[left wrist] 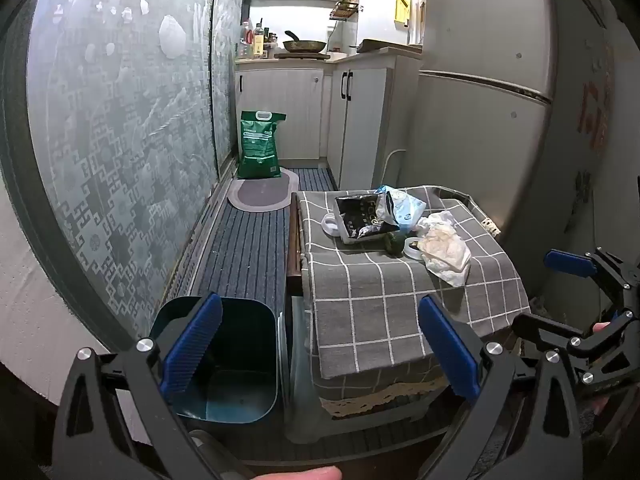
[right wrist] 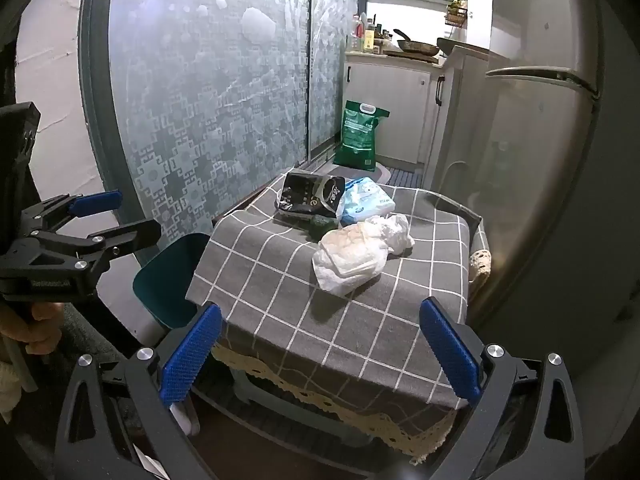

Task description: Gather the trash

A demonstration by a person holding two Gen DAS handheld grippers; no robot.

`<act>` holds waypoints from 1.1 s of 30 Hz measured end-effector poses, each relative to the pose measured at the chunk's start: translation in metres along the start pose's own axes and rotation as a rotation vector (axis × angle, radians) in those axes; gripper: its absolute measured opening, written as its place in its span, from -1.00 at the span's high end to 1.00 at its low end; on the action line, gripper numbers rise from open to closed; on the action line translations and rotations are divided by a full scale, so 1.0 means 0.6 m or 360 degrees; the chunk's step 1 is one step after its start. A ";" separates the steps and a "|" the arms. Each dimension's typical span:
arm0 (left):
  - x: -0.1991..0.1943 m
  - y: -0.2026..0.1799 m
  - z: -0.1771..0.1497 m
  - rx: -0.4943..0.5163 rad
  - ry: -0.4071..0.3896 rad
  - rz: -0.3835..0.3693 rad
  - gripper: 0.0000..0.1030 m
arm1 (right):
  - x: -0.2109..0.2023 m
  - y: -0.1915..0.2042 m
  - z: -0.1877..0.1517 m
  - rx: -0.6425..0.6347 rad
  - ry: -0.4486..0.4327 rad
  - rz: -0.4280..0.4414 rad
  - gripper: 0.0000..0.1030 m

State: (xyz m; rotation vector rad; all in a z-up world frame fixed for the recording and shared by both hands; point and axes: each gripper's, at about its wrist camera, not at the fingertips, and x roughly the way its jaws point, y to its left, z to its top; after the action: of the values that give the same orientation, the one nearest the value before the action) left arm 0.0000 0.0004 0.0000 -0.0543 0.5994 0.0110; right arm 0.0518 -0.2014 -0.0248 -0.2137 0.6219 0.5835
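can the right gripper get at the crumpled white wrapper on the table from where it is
Probably yes: the right gripper is open and empty, the white wrapper lies nearest on the checked cloth, nothing between them.

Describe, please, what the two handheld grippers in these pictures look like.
Both look alike: the left gripper and right gripper have black angular frames with silver round bolt heads and two fingers faced with ribbed blue pads. Small white lettering, too small to read, marks the left gripper's body in the right wrist view.

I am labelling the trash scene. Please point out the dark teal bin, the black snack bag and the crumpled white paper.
dark teal bin (left wrist: pixel 240 364), left wrist view, inner wall.
black snack bag (right wrist: pixel 310 196), right wrist view, front face.
crumpled white paper (right wrist: pixel 352 258), right wrist view, middle.
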 end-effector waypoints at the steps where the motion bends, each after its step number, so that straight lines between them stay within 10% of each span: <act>1: 0.000 0.000 0.000 -0.0002 0.0001 -0.0003 -0.94 | -0.002 -0.001 0.000 0.0017 -0.0026 0.0014 -0.94; 33: -0.004 0.002 0.005 0.0011 -0.0002 0.0002 -0.94 | 0.000 0.003 -0.004 0.0009 -0.0015 0.0021 -0.94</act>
State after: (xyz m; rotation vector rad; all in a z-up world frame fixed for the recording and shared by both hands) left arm -0.0004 0.0016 0.0040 -0.0469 0.5981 0.0103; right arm 0.0497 -0.2010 -0.0268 -0.2017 0.6161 0.5954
